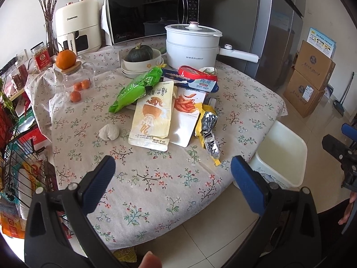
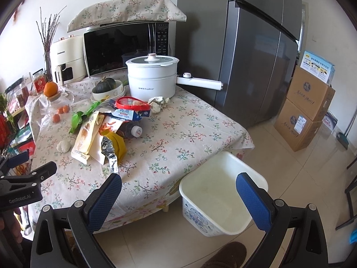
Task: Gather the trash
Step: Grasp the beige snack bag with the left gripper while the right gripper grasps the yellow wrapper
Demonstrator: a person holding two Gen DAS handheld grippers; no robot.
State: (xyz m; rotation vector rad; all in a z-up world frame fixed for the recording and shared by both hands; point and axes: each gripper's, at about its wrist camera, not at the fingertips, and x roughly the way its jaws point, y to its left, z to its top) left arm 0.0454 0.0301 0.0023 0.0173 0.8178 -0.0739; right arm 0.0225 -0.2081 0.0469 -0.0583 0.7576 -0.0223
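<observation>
A pile of trash lies mid-table: a green wrapper (image 1: 136, 88) (image 2: 78, 118), a cream pouch (image 1: 152, 117) (image 2: 86, 137), a white pouch (image 1: 189, 116), a yellow foil wrapper (image 1: 208, 129) (image 2: 112, 148), a red-rimmed lid (image 1: 196, 72) (image 2: 131, 103), a crumpled tissue (image 1: 109, 132) (image 2: 63, 146), crumpled paper (image 2: 158, 102) and a bottle (image 2: 131, 130). An empty white bin (image 1: 282, 154) (image 2: 217, 192) stands on the floor by the table's right corner. My left gripper (image 1: 173, 167) is open over the table's near edge. My right gripper (image 2: 178, 186) is open above the bin's near side.
A floral-clothed table (image 2: 189, 125) holds a white electric pot (image 2: 154, 78), a microwave (image 1: 151, 13), an air fryer (image 1: 77, 24), a bowl with a squash (image 1: 141, 59) and a glass jar with oranges (image 1: 73, 73). A fridge (image 2: 256, 51) and cardboard boxes (image 2: 308, 109) stand at the right. A wire rack (image 1: 15, 145) stands at the left.
</observation>
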